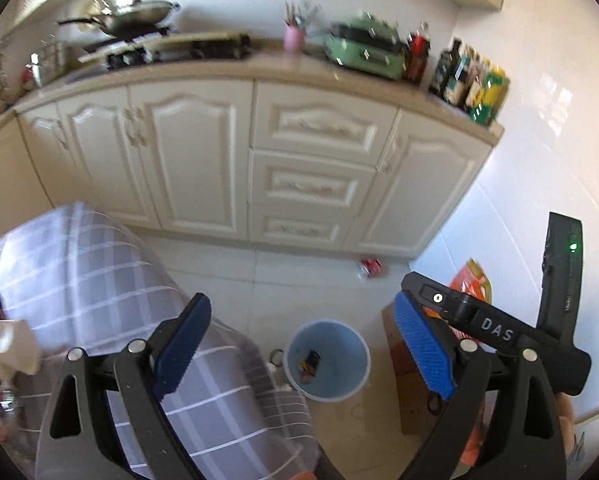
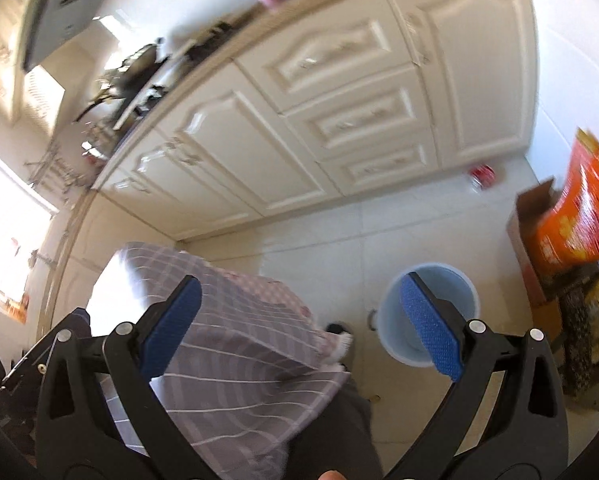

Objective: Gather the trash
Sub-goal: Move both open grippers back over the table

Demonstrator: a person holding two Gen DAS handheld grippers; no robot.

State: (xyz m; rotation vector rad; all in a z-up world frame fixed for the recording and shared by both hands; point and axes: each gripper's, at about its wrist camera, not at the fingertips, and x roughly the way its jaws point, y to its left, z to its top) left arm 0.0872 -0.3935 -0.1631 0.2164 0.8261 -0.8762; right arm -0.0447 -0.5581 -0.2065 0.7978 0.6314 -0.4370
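A light blue bin (image 1: pixel 326 390) stands on the tiled floor with a few wrappers (image 1: pixel 309 364) in its bottom. In the right wrist view the same bin (image 2: pixel 435 268) shows behind the right finger. A crushed red can (image 1: pixel 369 267) lies on the floor against the cabinet base, also seen as the can (image 2: pixel 482 176) in the right wrist view. My left gripper (image 1: pixel 303 304) hangs high above the floor, open, with nothing between its blue pads. My right gripper (image 2: pixel 299 284) is open and holds nothing.
A table under a checked grey cloth (image 1: pixel 99 280) fills the lower left. A cardboard box (image 1: pixel 403 360) and an orange package (image 2: pixel 579 208) stand right of the bin. Cream cabinets (image 1: pixel 203 152) run along the back. A socked foot (image 2: pixel 345 344) is near the bin.
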